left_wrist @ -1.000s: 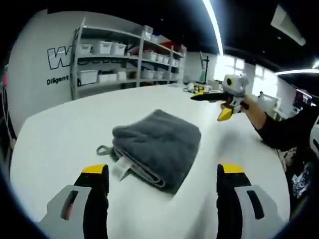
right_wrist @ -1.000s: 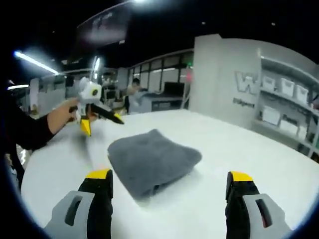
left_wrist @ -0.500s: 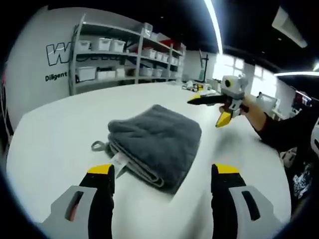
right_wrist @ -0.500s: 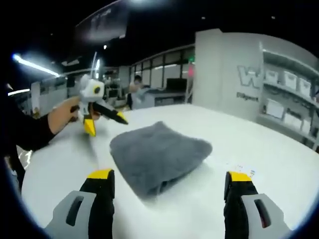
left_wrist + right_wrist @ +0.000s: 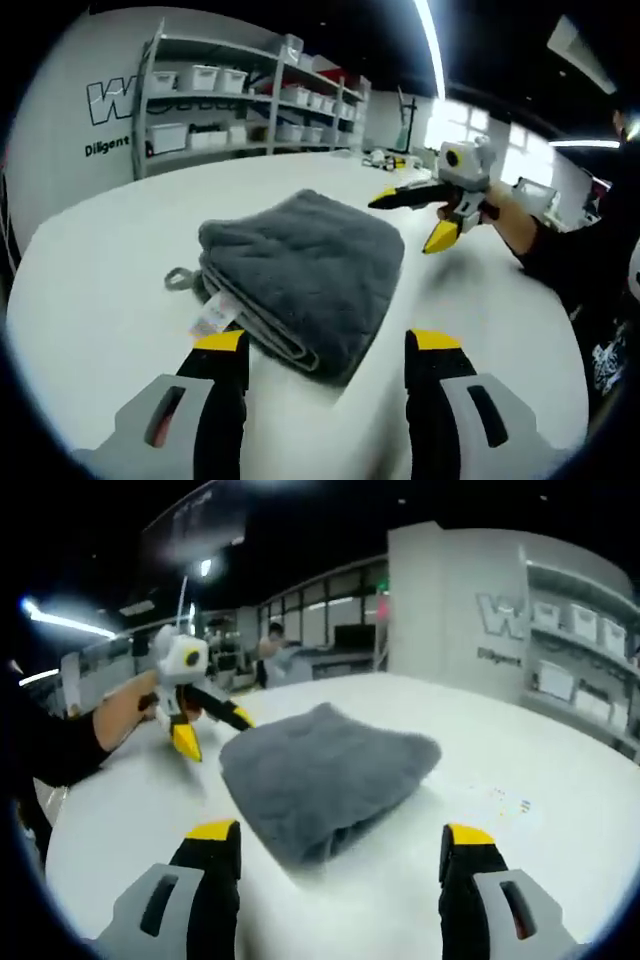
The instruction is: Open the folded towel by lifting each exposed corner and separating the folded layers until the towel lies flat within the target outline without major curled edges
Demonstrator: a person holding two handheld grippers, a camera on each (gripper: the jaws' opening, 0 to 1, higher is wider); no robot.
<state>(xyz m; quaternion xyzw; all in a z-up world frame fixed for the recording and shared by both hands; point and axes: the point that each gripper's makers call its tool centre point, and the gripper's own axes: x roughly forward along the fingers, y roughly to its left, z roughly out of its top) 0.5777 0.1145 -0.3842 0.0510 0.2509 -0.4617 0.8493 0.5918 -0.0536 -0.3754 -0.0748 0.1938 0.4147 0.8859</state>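
wall lettering (image 5: 107,100) cut off, shelf bins (image 5: 205,77) blurred

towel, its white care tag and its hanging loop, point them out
towel (image 5: 310,255), left gripper view, middle of top layer
white care tag (image 5: 211,318), left gripper view, tag's centre
hanging loop (image 5: 180,279), left gripper view, loop's band

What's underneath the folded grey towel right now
The folded grey towel lies on the white table. A white care label and a grey hanging loop stick out from its stacked layers. Anything between the layers or beneath them is covered.
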